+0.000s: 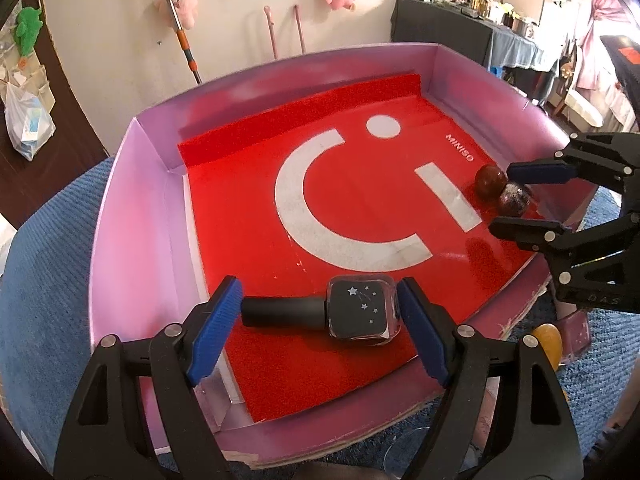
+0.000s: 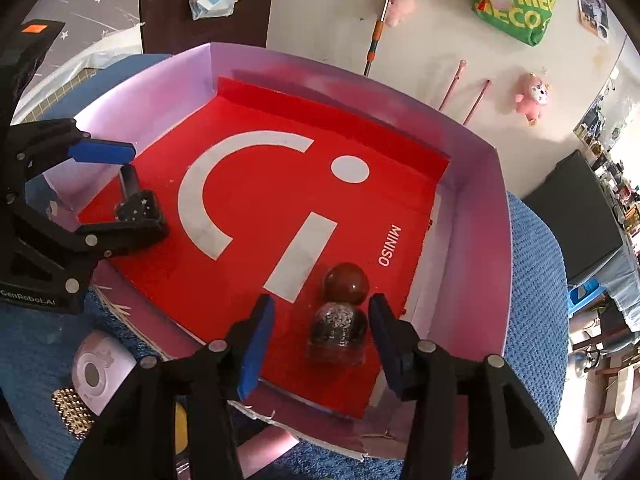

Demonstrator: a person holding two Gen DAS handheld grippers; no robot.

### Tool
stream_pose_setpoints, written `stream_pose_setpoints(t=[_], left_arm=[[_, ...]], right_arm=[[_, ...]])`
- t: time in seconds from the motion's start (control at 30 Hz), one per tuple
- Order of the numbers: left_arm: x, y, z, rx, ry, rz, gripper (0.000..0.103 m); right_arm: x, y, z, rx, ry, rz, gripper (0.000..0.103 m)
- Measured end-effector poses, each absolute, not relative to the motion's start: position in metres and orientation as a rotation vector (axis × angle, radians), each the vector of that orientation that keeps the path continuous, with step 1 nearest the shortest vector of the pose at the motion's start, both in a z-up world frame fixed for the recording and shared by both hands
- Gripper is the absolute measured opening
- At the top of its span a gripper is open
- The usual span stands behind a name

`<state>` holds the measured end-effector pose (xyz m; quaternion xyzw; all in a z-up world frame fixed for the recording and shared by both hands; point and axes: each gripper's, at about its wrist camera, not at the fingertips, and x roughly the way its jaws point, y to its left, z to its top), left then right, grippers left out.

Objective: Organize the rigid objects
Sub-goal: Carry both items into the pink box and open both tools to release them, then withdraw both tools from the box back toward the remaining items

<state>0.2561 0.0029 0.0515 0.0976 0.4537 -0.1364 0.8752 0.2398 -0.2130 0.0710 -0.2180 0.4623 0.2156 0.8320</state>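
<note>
Both claws wide — your left gripper (image 1: 320, 316) straddles the nail-polish bottle (image 1: 320, 314), your right gripper (image 2: 322, 344) the glitter ball (image 2: 338, 330); square up, close gently.

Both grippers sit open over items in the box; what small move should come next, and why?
Probably withdraw the left gripper: its open pads straddle the bottle lying flat in the box without touching it. The right gripper likewise brackets the glittery ball.
</note>
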Motion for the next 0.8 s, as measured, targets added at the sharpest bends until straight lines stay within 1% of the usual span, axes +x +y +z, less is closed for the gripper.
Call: stream_pose_setpoints(t=[0.1, 0.2, 0.27, 0.33, 0.4, 0.5, 0.63, 0.7, 0.8], left_arm=[[0.251, 0.006, 0.059, 0.185, 0.928, -0.291, 0.079], [0.244, 0.008, 0.069, 0.164, 0.905, -0.298, 0.079], [0.238, 0.009, 0.077, 0.147, 0.887, -0.3, 0.08], [0.232, 0.009, 0.085, 0.126, 0.867, -0.301, 0.084], [0.223, 0.011, 0.093, 0.097, 0.84, -0.302, 0.084], [0.208, 0.013, 0.106, 0.053, 0.796, -0.312, 0.085], [0.184, 0.016, 0.122, 0.006, 0.724, -0.315, 0.094], [0.17, 0.019, 0.129, -0.021, 0.682, -0.314, 0.095], [0.152, 0.023, 0.135, -0.054, 0.636, -0.296, 0.099]], right_arm=[[0.235, -0.215, 0.08, -0.446, 0.957, 0.454, 0.066], [0.229, -0.221, 0.094, -0.404, 0.929, 0.453, 0.067], [0.225, -0.226, 0.104, -0.373, 0.908, 0.452, 0.07], [0.217, -0.232, 0.118, -0.338, 0.874, 0.453, 0.078], [0.206, -0.238, 0.131, -0.306, 0.836, 0.456, 0.082], [0.19, -0.245, 0.148, -0.266, 0.787, 0.456, 0.085], [0.164, -0.252, 0.166, -0.231, 0.717, 0.449, 0.097], [0.149, -0.256, 0.174, -0.214, 0.685, 0.448, 0.098], [0.128, -0.26, 0.18, -0.179, 0.656, 0.453, 0.1]])
